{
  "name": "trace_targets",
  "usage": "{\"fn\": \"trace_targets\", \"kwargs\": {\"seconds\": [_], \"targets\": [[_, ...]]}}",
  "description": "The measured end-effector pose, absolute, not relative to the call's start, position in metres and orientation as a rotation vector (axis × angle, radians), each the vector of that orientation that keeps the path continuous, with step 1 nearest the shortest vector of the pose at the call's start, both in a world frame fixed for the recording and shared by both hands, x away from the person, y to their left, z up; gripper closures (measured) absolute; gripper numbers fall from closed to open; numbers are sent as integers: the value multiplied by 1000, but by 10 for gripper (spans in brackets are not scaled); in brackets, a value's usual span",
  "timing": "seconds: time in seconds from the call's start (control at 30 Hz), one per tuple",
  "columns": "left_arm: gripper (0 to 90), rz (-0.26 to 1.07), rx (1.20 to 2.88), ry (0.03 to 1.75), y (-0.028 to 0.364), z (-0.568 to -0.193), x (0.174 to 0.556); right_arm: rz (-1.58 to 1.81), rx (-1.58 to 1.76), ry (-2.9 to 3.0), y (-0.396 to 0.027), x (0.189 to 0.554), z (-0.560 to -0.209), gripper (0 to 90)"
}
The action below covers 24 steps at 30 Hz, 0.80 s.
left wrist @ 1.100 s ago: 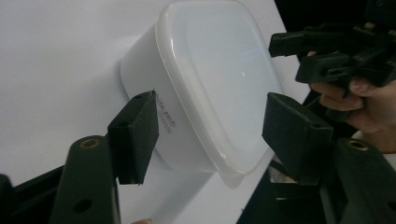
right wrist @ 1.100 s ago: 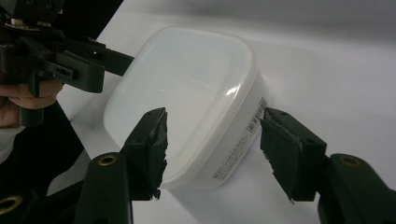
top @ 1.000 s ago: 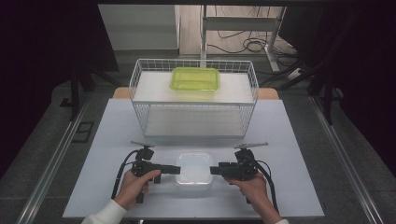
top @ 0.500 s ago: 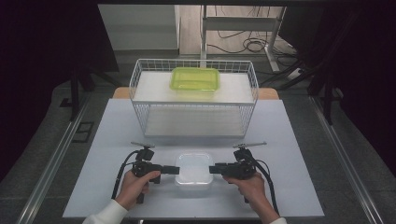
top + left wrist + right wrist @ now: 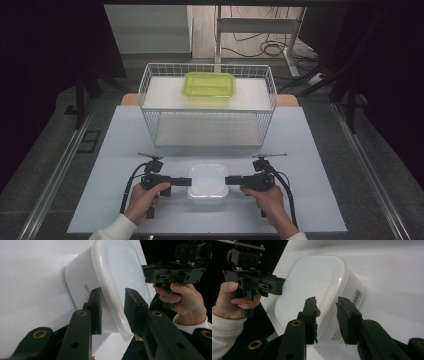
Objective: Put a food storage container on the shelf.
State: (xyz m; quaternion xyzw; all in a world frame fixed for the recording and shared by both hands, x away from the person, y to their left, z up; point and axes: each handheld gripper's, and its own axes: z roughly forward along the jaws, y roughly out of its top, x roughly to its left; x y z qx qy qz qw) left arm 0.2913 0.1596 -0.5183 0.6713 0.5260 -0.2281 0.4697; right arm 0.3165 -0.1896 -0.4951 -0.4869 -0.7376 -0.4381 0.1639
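A white lidded plastic container [image 5: 207, 181] stands near the table's front edge. My left gripper [image 5: 189, 181] is at its left end and my right gripper [image 5: 227, 180] at its right end, both level and pointing inward. In the left gripper view my jaws [image 5: 113, 312] straddle the container's [image 5: 117, 270] lid rim, with a little gap still showing at the pads. In the right gripper view my jaws [image 5: 326, 315] straddle the opposite rim of the container [image 5: 312, 282] the same way. Both pairs of jaws have just been closing on the rim.
A white wire rack [image 5: 150, 107] stands across the back of the white table [image 5: 115, 150], with a lime-green lidded container [image 5: 209, 84] on its upper shelf. Metal rails run along both table sides, and the surroundings are dark.
Hands and the white container stay where they were. The jaws' narrowing is too small to make out in the high view.
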Motion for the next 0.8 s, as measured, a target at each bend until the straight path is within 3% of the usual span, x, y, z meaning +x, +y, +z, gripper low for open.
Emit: {"fn": "trace_targets", "kwargs": {"seconds": [0.33,0.5,0.8], "targets": [[677,-560,1652,1286,159,-519,291,-1223,-1395,-2072,-186,318,-499,643],[637,-563,1661,1286,158,-520,292,-1222,-1401,-2069,-187,318,-498,662],[667,-545,1652,1296,158,-518,289,-1222,-1423,-2048,-187,317,-499,676]]}}
